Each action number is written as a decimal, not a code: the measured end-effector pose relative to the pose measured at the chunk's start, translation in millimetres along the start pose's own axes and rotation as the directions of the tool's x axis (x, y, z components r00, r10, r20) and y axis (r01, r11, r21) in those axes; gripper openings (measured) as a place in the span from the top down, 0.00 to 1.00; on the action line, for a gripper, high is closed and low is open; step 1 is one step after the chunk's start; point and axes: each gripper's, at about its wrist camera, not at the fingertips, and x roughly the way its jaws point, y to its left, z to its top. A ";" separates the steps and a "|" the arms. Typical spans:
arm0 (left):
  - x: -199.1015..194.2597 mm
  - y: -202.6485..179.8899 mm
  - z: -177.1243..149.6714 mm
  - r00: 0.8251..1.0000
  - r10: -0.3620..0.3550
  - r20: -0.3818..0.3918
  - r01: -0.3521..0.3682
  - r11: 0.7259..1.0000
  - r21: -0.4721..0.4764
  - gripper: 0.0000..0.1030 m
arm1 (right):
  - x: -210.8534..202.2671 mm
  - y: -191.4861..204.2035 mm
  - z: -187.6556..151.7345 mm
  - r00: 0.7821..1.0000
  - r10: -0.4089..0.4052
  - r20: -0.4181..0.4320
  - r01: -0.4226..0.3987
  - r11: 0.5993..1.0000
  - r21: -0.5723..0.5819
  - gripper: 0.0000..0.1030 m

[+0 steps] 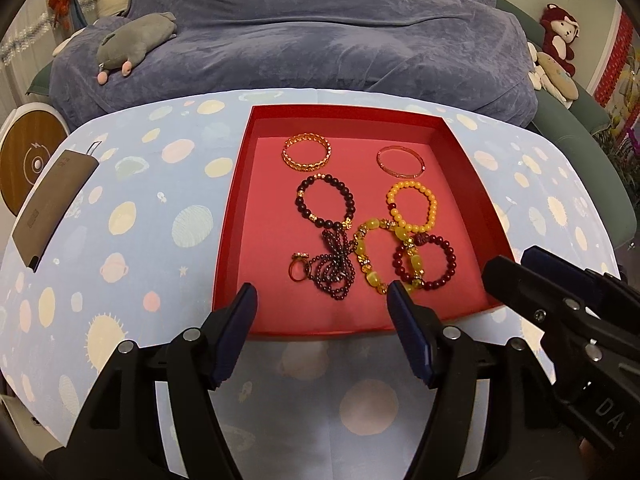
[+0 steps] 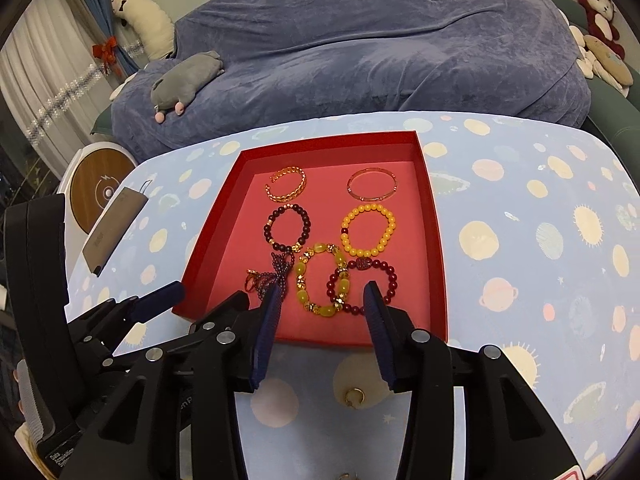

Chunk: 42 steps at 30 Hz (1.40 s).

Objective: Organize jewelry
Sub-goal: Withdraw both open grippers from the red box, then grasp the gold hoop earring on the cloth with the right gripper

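Note:
A red tray (image 1: 240, 184) (image 2: 434, 216) on the table holds several bracelets: a gold chain bangle (image 1: 307, 152), a thin pink bangle (image 1: 400, 161), a dark bead bracelet (image 1: 325, 201), a yellow bead bracelet (image 1: 412, 205), a chunky yellow stone bracelet (image 2: 320, 284), a red bead bracelet (image 2: 364, 288), a tangled purple strand (image 1: 336, 270) and a small ring (image 1: 298, 268). A small gold ring (image 2: 354, 396) lies on the table in front of the tray, between my right gripper's arms. My left gripper (image 1: 322, 300) is open and empty at the tray's near edge. My right gripper (image 2: 322, 300) is open and empty.
The table has a blue planet-print cloth (image 1: 140, 216). A brown pouch (image 1: 52, 208) lies at its left. A blue-covered bed (image 1: 300, 32) with a grey plush toy (image 1: 132, 44) stands behind. A round white device (image 1: 28, 160) is at the far left.

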 end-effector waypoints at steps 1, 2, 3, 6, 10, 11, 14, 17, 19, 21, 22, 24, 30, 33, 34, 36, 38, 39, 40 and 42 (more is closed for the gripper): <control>-3.0 -1.9 -3.4 1.000 0.000 0.002 0.000 1.000 0.004 0.38 | -2.7 -0.4 -3.0 1.000 -0.001 -0.001 0.001 1.000 0.000 0.59; -5.5 -3.2 -6.4 1.000 0.003 0.003 -0.003 1.000 0.009 0.38 | -5.8 -0.4 -6.4 1.000 -0.001 0.000 0.001 1.000 -0.001 0.59; -8.3 -4.5 -9.7 1.000 0.006 0.004 -0.006 1.000 0.013 0.38 | -8.8 -0.5 -9.7 1.000 -0.004 0.002 0.004 1.000 -0.004 0.59; -14.6 -5.2 -19.7 1.000 0.008 0.001 -0.008 1.000 0.007 0.38 | -18.7 -2.2 -20.2 1.000 -0.007 0.010 0.007 1.000 -0.003 0.59; -20.5 -5.4 -32.8 1.000 0.018 -0.006 -0.018 1.000 0.012 0.38 | -30.3 -6.2 -34.8 1.000 -0.020 0.013 0.020 1.000 -0.005 0.59; -21.8 -5.6 -35.9 1.000 0.020 -0.008 -0.020 1.000 0.013 0.38 | -32.5 -7.2 -38.8 1.000 -0.025 0.013 0.026 1.000 -0.009 0.59; -25.3 -4.8 -47.2 1.000 0.028 -0.013 -0.028 1.000 0.011 0.38 | -37.1 -11.4 -51.4 0.999 -0.034 0.004 0.034 0.999 -0.015 0.59; -26.9 -3.6 -58.2 0.999 0.045 -0.019 -0.044 0.999 0.017 0.38 | -38.5 -15.1 -66.6 0.999 -0.043 -0.017 0.043 0.999 -0.021 0.59; -28.4 -1.8 -65.7 0.999 0.051 -0.018 -0.051 0.999 0.018 0.38 | -38.6 -18.2 -77.4 0.998 -0.049 -0.035 0.048 0.999 -0.025 0.59; -30.6 0.6 -74.4 0.998 0.062 -0.015 -0.061 0.998 0.016 0.38 | -38.1 -21.5 -89.3 0.997 -0.057 -0.052 0.056 0.998 -0.029 0.59; -31.3 1.8 -78.3 0.998 0.067 -0.015 -0.067 0.998 0.014 0.38 | -37.6 -22.3 -95.5 0.996 -0.064 -0.062 0.062 0.997 -0.034 0.59; -32.3 4.7 -86.5 0.997 0.072 -0.019 -0.072 0.997 0.009 0.38 | -35.4 -23.6 -107.5 0.994 -0.071 -0.083 0.068 0.997 -0.044 0.59; -34.3 11.7 -111.7 0.996 0.081 -0.036 -0.082 0.997 -0.015 0.38 | -23.5 -21.1 -141.0 0.988 -0.057 -0.141 0.050 0.998 -0.048 0.59; -36.0 15.2 -119.7 0.995 0.089 -0.034 -0.089 0.996 -0.023 0.38 | -17.0 -15.7 -150.2 0.986 -0.057 -0.158 0.047 0.997 -0.068 0.59; -36.2 16.4 -121.8 0.995 0.089 -0.034 -0.090 0.996 -0.027 0.38 | -14.7 -14.2 -152.3 0.985 -0.057 -0.163 0.046 0.996 -0.071 0.59; -36.5 18.2 -125.7 0.995 0.091 -0.038 -0.092 0.995 -0.034 0.38 | -10.7 -12.6 -155.0 0.984 -0.060 -0.169 0.047 0.996 -0.077 0.59; -36.3 20.0 -128.5 0.995 0.094 -0.036 -0.095 0.995 -0.043 0.38 | -7.7 -11.9 -156.3 0.983 -0.062 -0.171 0.049 0.996 -0.077 0.61; -36.1 21.2 -129.7 0.995 0.096 -0.036 -0.098 0.994 -0.048 0.38 | -6.9 -11.4 -156.5 0.984 -0.063 -0.169 0.050 0.996 -0.078 0.61; -35.4 22.6 -130.2 0.994 0.100 -0.037 -0.102 0.993 -0.052 0.38 | -5.8 -10.9 -156.8 0.984 -0.066 -0.167 0.053 0.995 -0.081 0.61; -34.4 23.8 -132.0 0.994 0.104 -0.041 -0.106 0.993 -0.056 0.38 | -3.3 -11.0 -157.3 0.983 -0.069 -0.169 0.056 0.995 -0.080 0.62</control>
